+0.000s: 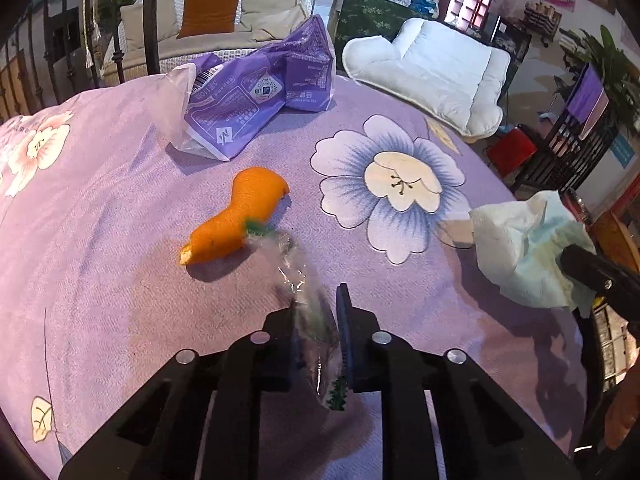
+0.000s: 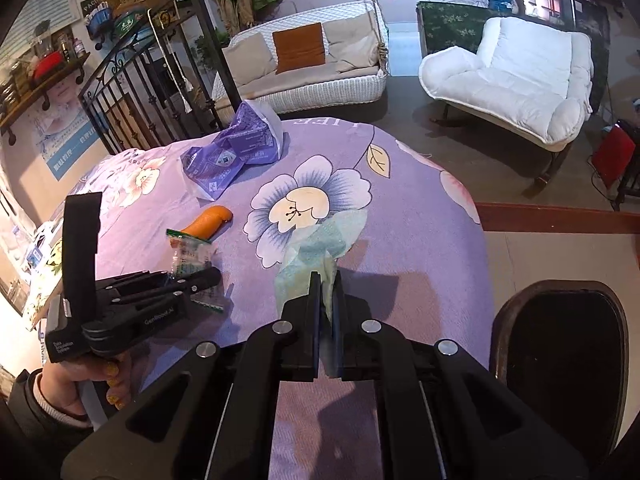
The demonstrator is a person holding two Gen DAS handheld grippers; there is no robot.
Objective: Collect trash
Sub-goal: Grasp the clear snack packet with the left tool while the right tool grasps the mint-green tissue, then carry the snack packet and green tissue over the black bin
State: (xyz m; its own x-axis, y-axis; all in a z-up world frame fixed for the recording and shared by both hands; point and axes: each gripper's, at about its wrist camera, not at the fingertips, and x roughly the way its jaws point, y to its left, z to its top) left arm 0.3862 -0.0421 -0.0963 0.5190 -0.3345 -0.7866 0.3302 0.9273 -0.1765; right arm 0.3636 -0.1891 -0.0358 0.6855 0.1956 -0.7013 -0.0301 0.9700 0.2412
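A clear plastic wrapper [image 1: 298, 272] with green print lies crumpled on the purple flowered tablecloth [image 1: 120, 240], and my left gripper [image 1: 318, 300] is shut on its near end. Just beyond it lies an orange peel [image 1: 240, 212]. A crumpled purple bag [image 1: 256, 96] sits at the far side. To the right, a white and pale blue tissue [image 1: 524, 248] hangs off the cloth in my right gripper [image 1: 570, 258]. The right wrist view shows that gripper [image 2: 326, 280] shut on the tissue [image 2: 320, 248], with the left gripper [image 2: 212, 274], wrapper [image 2: 190, 252], peel [image 2: 210, 220] and bag [image 2: 236, 152] to its left.
A dark object with a brown rim [image 2: 560, 340] stands off the table's right edge. A black iron railing [image 2: 132, 92] runs behind the table on the left. A white swing sofa [image 2: 304, 64] and a white armchair [image 2: 508, 80] stand further back.
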